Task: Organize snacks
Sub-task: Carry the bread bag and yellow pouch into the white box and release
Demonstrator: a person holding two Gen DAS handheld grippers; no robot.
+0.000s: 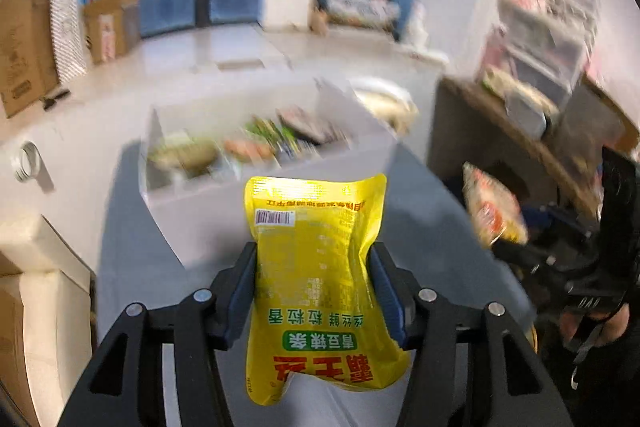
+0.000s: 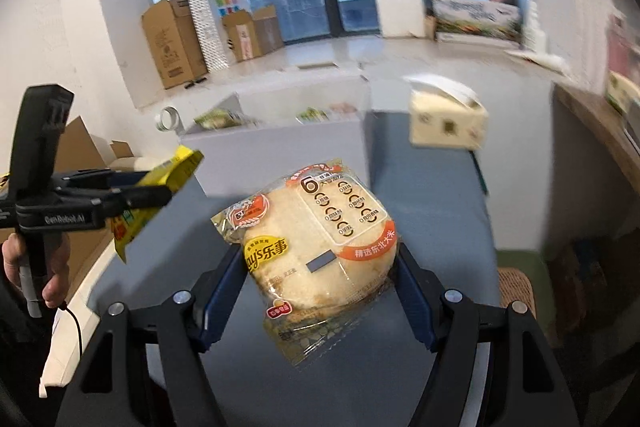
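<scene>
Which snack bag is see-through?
The rice cracker bag in the right tongs. You can see the crackers inside; the yellow bag is solid colour.

A yellow snack pouch (image 1: 320, 283), seen upside down, carries red and green Chinese characters and a barcode. The clear-wrapped rice cracker pack (image 2: 320, 247) reads "Lay's 乐事", a large "6" and "精选东北大米" on an orange band. "GenRobot.AI" is printed on the left gripper (image 2: 160, 193) body.
</scene>
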